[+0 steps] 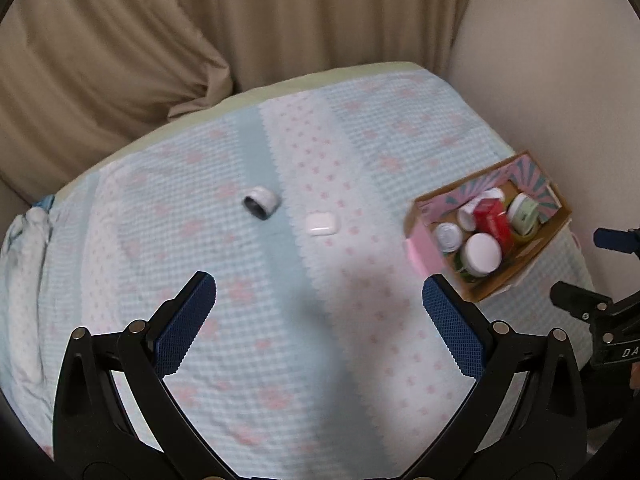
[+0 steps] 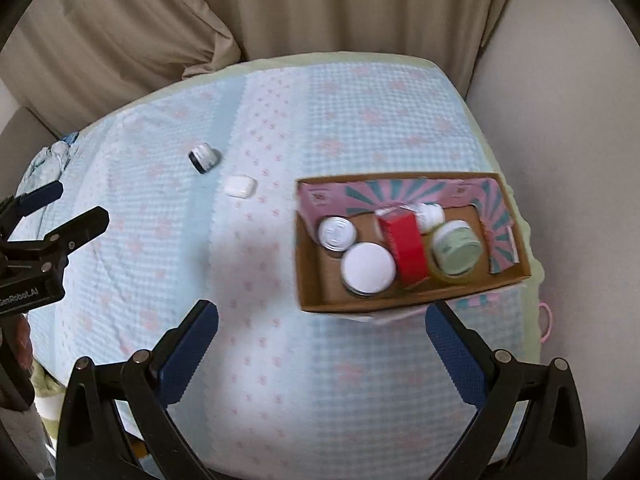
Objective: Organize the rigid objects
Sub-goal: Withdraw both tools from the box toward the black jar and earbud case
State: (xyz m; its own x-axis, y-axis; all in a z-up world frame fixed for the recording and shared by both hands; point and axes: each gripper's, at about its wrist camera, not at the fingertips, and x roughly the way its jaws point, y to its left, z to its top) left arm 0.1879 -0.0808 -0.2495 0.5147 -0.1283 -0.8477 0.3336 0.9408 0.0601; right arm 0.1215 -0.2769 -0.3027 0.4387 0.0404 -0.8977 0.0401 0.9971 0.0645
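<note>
A small jar with a dark lid lies on its side on the blue checked cloth; it also shows in the right wrist view. A white earbud case lies right of it, also in the right wrist view. A cardboard box holds a red carton, a white-lidded jar, a tin and a green jar. The box also shows in the left wrist view. My left gripper is open and empty above the cloth. My right gripper is open and empty, near the box's front edge.
Beige curtains hang behind the covered surface. A bunched cloth lies at the far left edge. A pink loop hangs off the right edge. The right gripper's body shows at the left view's right edge.
</note>
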